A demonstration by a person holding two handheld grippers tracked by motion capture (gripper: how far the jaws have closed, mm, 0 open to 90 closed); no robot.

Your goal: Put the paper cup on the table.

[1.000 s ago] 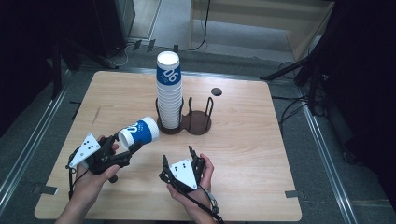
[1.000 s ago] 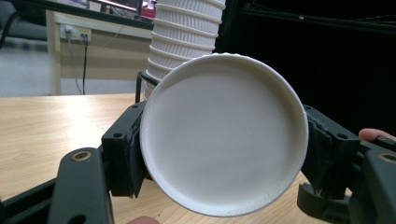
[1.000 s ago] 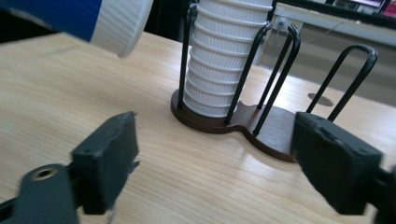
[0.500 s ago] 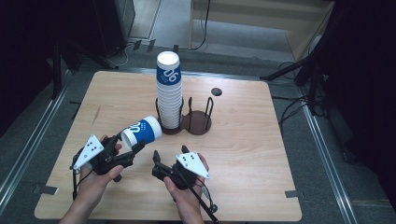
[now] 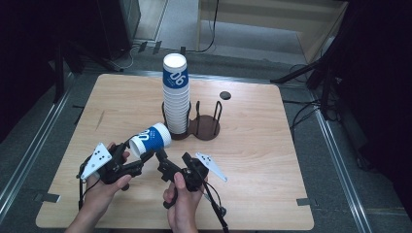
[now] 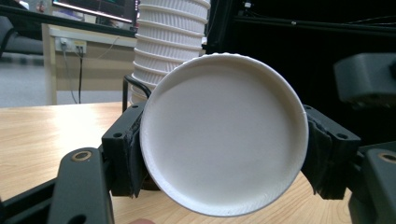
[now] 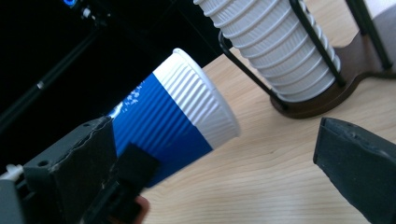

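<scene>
Wooden bench (image 5: 272, 160), dark room. My left claw (image 5: 141, 162) is clamped on blue cup (image 5: 150, 140) nr front-left; right claw (image 5: 165, 167) has just been opening, wide, empty. Risk: squeeze deforms cup; swing topples cup stack (image 5: 176, 94).

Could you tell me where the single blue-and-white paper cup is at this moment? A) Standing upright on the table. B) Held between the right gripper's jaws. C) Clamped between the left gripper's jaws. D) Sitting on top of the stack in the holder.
C: the left gripper has its jaws pressed on both sides of the paper cup, which lies tilted above the table.
</scene>
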